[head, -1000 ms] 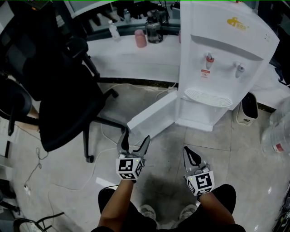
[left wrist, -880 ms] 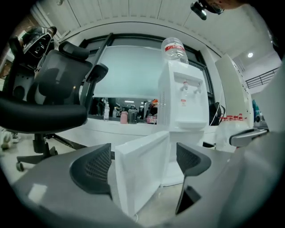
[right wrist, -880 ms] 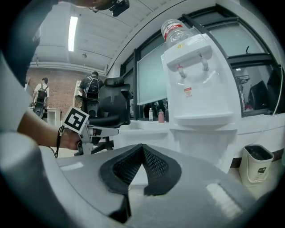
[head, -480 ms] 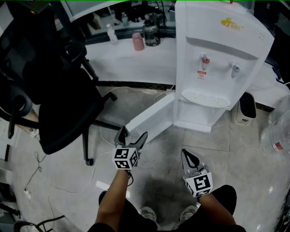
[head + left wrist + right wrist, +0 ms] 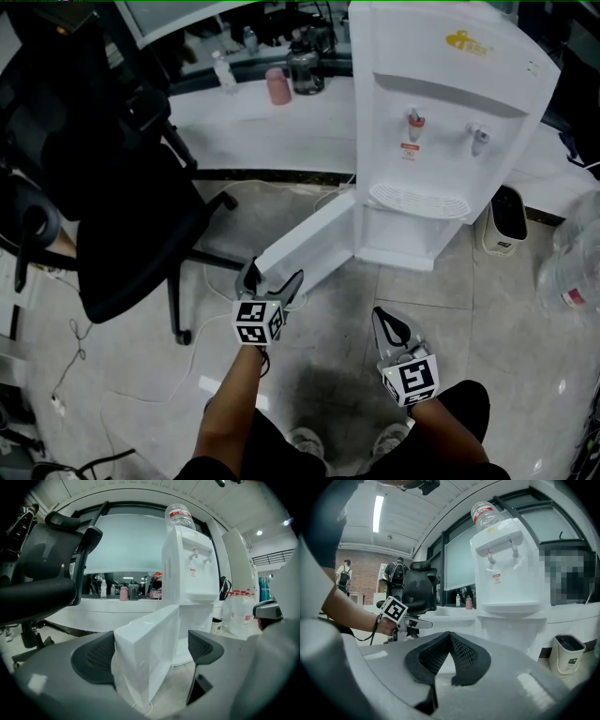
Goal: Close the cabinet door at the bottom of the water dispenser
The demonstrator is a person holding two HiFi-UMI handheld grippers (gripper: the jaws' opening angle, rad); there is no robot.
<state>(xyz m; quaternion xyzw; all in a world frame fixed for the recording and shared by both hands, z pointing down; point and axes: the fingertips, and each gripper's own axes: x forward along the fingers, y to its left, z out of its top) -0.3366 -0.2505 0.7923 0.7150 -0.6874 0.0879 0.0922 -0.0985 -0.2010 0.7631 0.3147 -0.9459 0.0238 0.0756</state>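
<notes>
The white water dispenser (image 5: 441,112) stands on the floor, and its bottom cabinet door (image 5: 314,239) swings wide open toward the left. My left gripper (image 5: 270,278) is open at the door's free end. In the left gripper view the door's edge (image 5: 145,644) stands between the wide jaws; the left pad (image 5: 96,656) is close beside it and the right pad (image 5: 206,646) is well apart. My right gripper (image 5: 392,328) hangs shut in front of the dispenser with nothing in it; its pads (image 5: 454,656) meet at the tips.
A black office chair (image 5: 112,187) stands close on the left. Behind runs a white counter (image 5: 281,112) with bottles and a pink cup (image 5: 277,86). A small bin (image 5: 506,220) and a large water jug (image 5: 572,262) sit right of the dispenser. Cables (image 5: 225,202) trail across the floor.
My left gripper has moved forward and down to the door's free end and its jaws have opened wider. The right gripper has stayed put.
</notes>
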